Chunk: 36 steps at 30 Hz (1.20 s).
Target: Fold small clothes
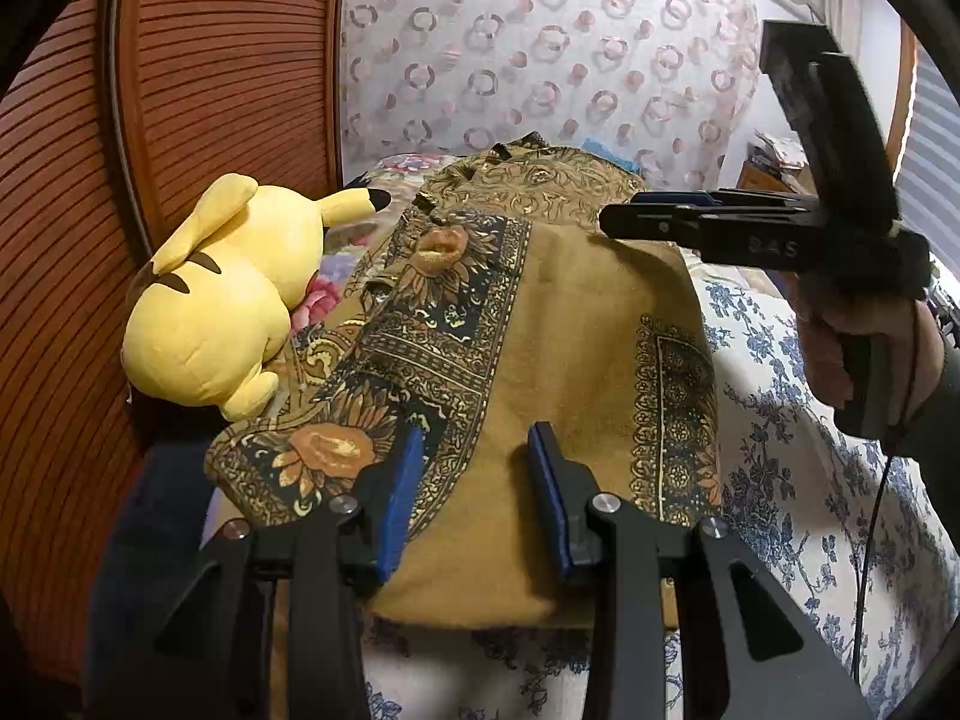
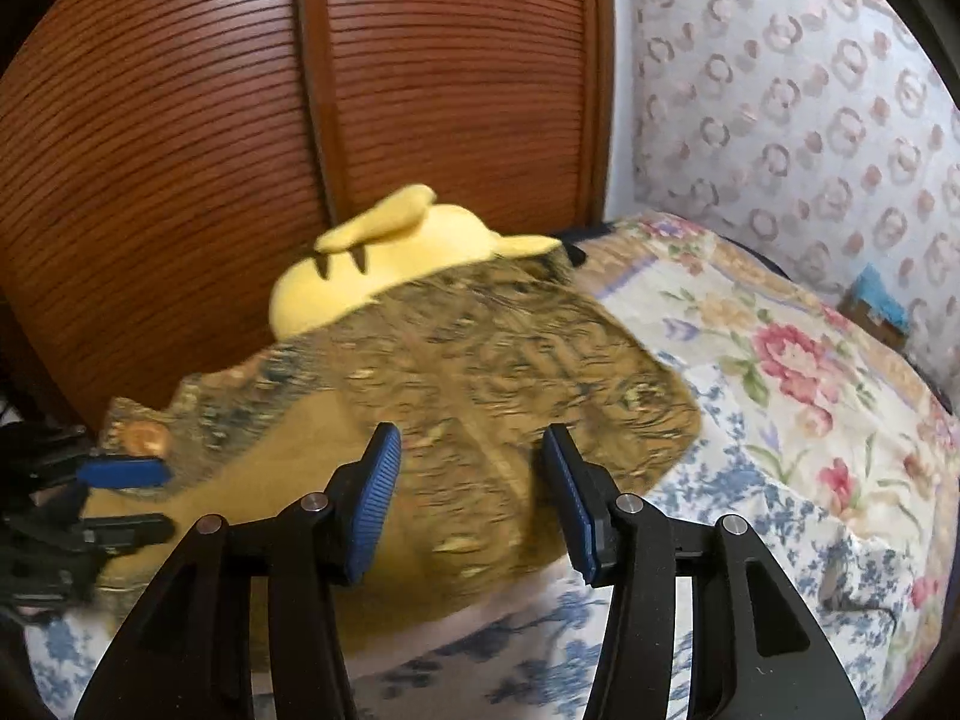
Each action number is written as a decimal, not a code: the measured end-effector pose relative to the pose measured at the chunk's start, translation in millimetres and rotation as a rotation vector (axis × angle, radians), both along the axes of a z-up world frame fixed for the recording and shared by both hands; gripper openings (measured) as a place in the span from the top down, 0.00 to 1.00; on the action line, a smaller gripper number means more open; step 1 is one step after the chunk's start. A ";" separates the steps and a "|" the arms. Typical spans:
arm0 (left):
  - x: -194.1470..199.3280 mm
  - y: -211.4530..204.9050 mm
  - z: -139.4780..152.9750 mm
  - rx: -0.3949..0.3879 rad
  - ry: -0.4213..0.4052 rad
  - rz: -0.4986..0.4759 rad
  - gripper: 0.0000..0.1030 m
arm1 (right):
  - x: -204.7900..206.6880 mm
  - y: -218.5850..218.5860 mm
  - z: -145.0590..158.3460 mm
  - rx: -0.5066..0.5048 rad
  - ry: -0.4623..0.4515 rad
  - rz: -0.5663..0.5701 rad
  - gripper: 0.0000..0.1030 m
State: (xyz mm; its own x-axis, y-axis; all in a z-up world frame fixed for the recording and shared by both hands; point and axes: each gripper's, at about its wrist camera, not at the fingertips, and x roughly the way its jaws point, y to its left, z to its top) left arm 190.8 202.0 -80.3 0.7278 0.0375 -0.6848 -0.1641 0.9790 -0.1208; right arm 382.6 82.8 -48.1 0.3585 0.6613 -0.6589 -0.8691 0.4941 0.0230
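left wrist view: left gripper (image 1: 474, 480) points down over the near part of a mustard-brown patterned garment (image 1: 558, 330) spread on a bed. blue pads (image 1: 399, 498) stand moderately apart, cloth visible below the gap, nothing pinched between them. garment has plain mustard centre and dark floral borders; its far end runs toward the curtain (image 1: 540, 48). yellow plush toy (image 1: 234, 294) lies at the garment's left edge, against a slatted wooden door (image 1: 228, 60). right gripper (image 1: 654, 213) hovers over the garment's far right side, held by a hand (image 1: 864, 354); seen side-on here. bedsheet (image 1: 810, 450) blue floral.

right wrist view: blurred. right gripper (image 2: 474, 504) jaws moderately apart, empty, above the garment (image 2: 480, 372). left gripper (image 2: 129, 495) at left edge, also parted.
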 end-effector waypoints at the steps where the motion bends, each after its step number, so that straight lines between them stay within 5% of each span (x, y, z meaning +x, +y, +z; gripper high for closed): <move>1: 0.1 0.2 -0.1 0.001 0.000 0.000 0.66 | -4.3 0.9 0.8 0.002 0.002 0.010 0.52; 10: -2.7 0.3 0.7 0.019 -0.024 0.003 0.65 | -15.7 3.7 -18.2 -0.056 -0.044 0.012 0.51; 16: -15.6 2.3 7.7 0.017 -0.057 -0.004 0.55 | -19.5 4.4 -18.4 -0.071 -0.061 -0.012 0.49; 18: -22.0 -0.5 11.7 0.012 -0.076 -0.004 0.44 | -19.2 4.3 -18.2 -0.069 -0.058 -0.019 0.49; 24: -43.6 -1.8 27.5 0.025 -0.136 0.004 0.42 | -19.7 5.5 -17.8 -0.062 -0.053 -0.030 0.40; 36: -70.2 -21.1 35.6 0.110 -0.130 -0.011 0.40 | -43.7 -4.2 -0.9 -0.027 -0.038 -0.070 0.26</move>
State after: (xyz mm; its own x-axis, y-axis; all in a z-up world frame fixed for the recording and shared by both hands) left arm 120.6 180.9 -44.7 0.8107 0.0982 -0.5771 -0.1430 0.9892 -0.0327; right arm 338.9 78.6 -49.1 0.4283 0.6158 -0.6613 -0.8322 0.5539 -0.0232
